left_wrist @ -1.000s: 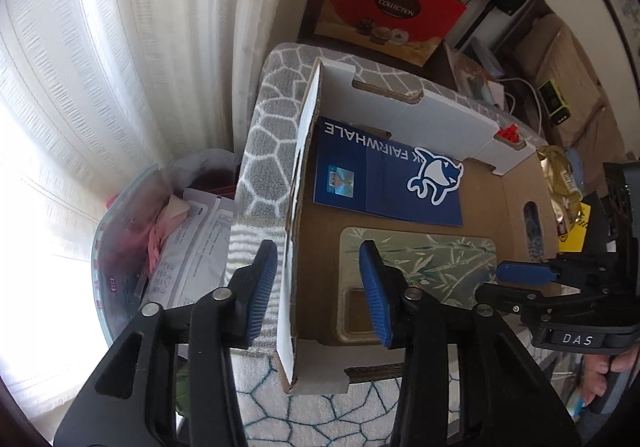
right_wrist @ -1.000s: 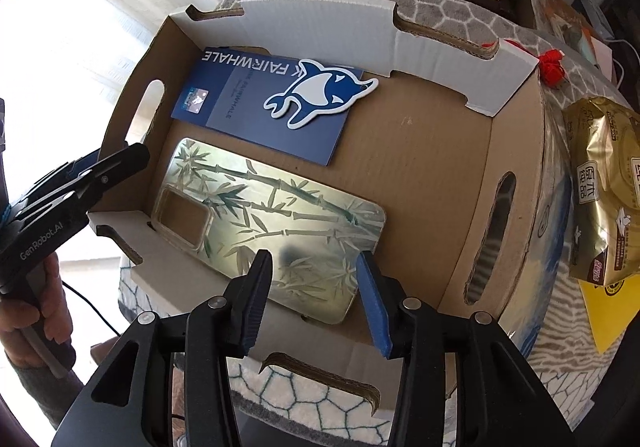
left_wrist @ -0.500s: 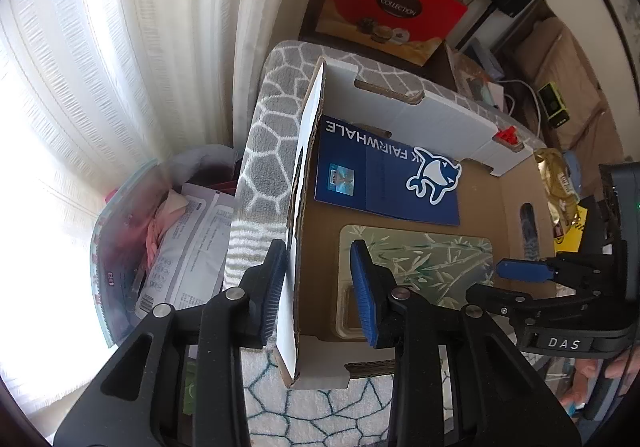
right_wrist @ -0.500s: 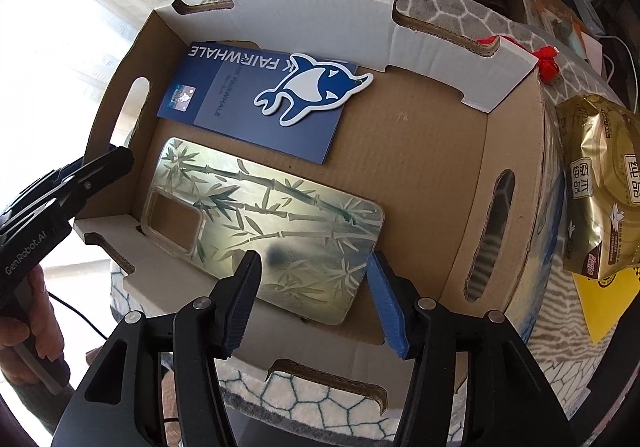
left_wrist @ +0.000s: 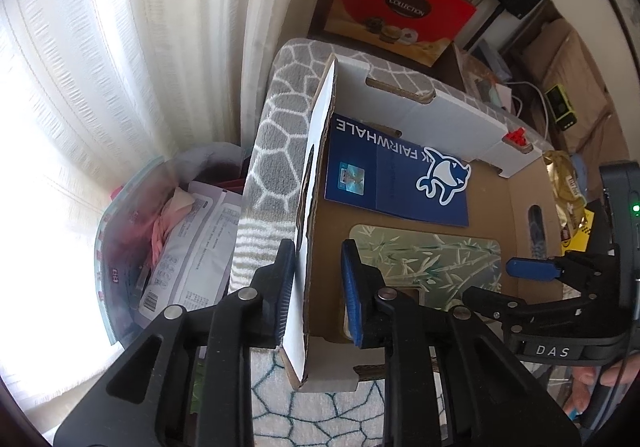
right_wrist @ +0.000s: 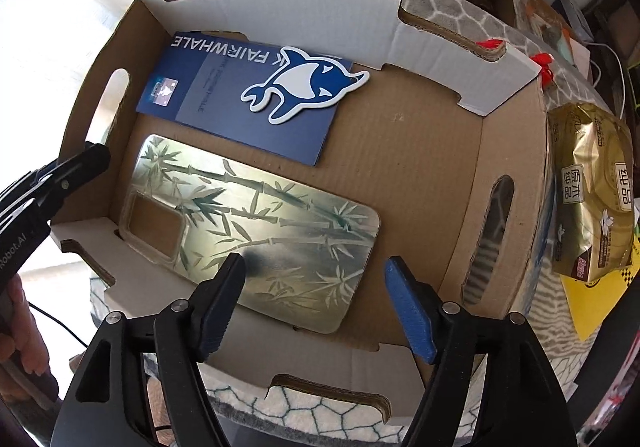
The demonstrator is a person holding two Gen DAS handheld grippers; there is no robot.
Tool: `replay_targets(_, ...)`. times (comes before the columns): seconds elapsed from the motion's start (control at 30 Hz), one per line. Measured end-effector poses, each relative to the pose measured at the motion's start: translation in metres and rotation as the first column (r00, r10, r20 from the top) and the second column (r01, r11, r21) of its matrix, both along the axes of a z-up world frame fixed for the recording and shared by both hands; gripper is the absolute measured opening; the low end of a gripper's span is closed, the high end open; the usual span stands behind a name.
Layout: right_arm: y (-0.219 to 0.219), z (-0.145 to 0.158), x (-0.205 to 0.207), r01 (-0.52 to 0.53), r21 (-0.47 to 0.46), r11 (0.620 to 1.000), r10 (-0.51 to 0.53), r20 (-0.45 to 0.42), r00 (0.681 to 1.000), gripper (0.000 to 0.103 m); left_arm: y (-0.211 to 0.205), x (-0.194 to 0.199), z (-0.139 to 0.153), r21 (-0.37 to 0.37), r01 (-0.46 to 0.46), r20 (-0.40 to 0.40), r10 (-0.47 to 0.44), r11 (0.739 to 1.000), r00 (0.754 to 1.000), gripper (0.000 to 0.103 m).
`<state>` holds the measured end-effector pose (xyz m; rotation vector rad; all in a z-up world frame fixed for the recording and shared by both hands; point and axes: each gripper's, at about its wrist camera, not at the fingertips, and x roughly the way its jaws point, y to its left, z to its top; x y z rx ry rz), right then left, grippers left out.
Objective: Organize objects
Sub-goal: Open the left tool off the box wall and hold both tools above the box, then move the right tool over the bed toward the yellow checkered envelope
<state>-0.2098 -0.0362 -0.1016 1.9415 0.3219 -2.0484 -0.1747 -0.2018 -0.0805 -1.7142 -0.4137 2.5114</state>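
Sheer white curtains [left_wrist: 100, 87] behind a hexagon-patterned grey cushion [left_wrist: 276, 151] bearing a corrugated cardboard tray [right_wrist: 420, 151]. Left gripper [left_wrist: 316, 287] straddling the tray's left wall, not clamped. Right gripper [right_wrist: 312, 303] spread wide over glossy bamboo-print phone case [right_wrist: 256, 219] beside blue card [right_wrist: 240, 95] on the tray floor.

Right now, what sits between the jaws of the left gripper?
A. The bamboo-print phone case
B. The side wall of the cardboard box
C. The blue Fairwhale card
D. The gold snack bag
B. The left gripper straddles the upright side wall of the cardboard box, one of the jaws on each side, while the bamboo-print phone case and the blue Fairwhale card lie flat on the box floor.
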Motion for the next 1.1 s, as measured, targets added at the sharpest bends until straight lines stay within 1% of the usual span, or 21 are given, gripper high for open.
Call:
replay_targets(0.07,-0.002,0.002,-0.001,0.003,-0.009,1.000,-0.003,0.005,1.000,0.073,0.002,0.000,0.000,-0.008,0.001,-0.001,-0.001,1.000,1.000,0.021)
replay_targets(0.13,-0.004,0.004,0.000,-0.018,-0.038,0.999,0.019,0.023,1.000,0.053,0.003,0.001,0.001,-0.017,0.002,0.000,-0.002,1.000,1.000,0.021)
replay_targets(0.2,-0.003,0.009,0.003,-0.030,-0.071,0.997,0.032,0.034,0.999,0.043,0.004,0.001,0.001,-0.022,0.004,-0.001,-0.004,1.000,1.000,0.021)
replay_targets(0.27,0.001,0.018,0.005,-0.041,-0.097,0.994,0.041,0.000,0.999,0.042,0.004,0.001,0.000,-0.027,0.008,0.000,-0.008,1.000,1.000,0.021)
replay_targets(0.3,0.003,0.020,0.005,-0.038,-0.106,0.994,0.038,0.000,0.999,0.042,0.005,0.001,0.000,-0.029,0.008,0.002,-0.008,1.000,1.000,0.021)
replay_targets(0.4,0.011,0.025,0.004,-0.030,-0.149,0.988,0.034,0.020,0.999,0.033,0.005,0.000,0.000,-0.030,0.004,0.004,-0.004,1.000,1.000,0.021)
replay_targets(0.5,0.029,0.040,0.005,-0.039,-0.206,0.978,0.040,0.002,0.999,0.033,0.005,0.001,-0.001,-0.034,0.008,0.006,-0.008,0.999,1.000,0.021)
replay_targets(0.53,0.037,0.050,0.004,-0.048,-0.225,0.973,0.045,-0.016,0.999,0.033,0.005,0.002,-0.002,-0.038,0.010,0.008,-0.010,0.999,1.000,0.021)
replay_targets(0.57,0.046,0.061,0.011,-0.052,-0.240,0.969,0.044,-0.040,0.998,0.033,0.005,0.002,-0.003,-0.044,0.013,0.010,-0.012,0.999,1.000,0.020)
replay_targets(0.6,0.055,0.074,0.026,-0.054,-0.252,0.966,0.039,-0.064,0.997,0.033,0.005,0.002,-0.004,-0.049,0.014,0.012,-0.013,0.999,1.000,0.019)
replay_targets(0.7,0.088,0.100,0.031,-0.043,-0.271,0.962,0.004,-0.143,0.990,0.034,0.005,0.003,-0.006,-0.075,0.009,0.006,-0.009,0.997,1.000,0.011)
replay_targets(0.73,0.099,0.102,0.007,-0.038,-0.275,0.961,-0.006,-0.156,0.988,0.034,0.005,0.003,-0.007,-0.084,0.009,0.005,-0.009,0.996,1.000,0.010)
replay_targets(0.77,0.115,0.103,0.003,-0.025,-0.276,0.961,-0.023,-0.169,0.985,0.034,0.005,0.003,-0.007,-0.089,0.010,0.004,-0.010,0.996,1.000,0.009)
replay_targets(0.8,0.141,0.113,0.007,-0.013,-0.274,0.962,-0.037,-0.176,0.984,0.036,0.005,0.003,-0.007,-0.092,0.011,0.002,-0.011,0.996,1.000,0.007)
replay_targets(0.93,0.189,0.116,0.013,0.056,-0.259,0.964,-0.108,-0.192,0.975,0.043,0.004,0.004,-0.008,-0.098,0.012,0.001,-0.012,0.995,1.000,0.005)
replay_targets(0.97,0.198,0.114,0.013,0.073,-0.261,0.962,-0.126,-0.191,0.974,0.043,0.004,0.004,-0.007,-0.103,0.013,0.001,-0.013,0.995,1.000,0.005)
replay_targets(1.03,0.218,0.110,0.013,0.104,-0.272,0.957,-0.158,-0.187,0.970,0.047,0.006,0.005,-0.007,-0.116,0.015,0.001,-0.015,0.993,1.000,0.005)
replay_targets(1.1,0.238,0.104,0.011,0.134,-0.278,0.951,-0.190,-0.186,0.964,0.048,0.006,0.005,-0.007,-0.123,0.017,0.002,-0.017,0.992,1.000,0.005)
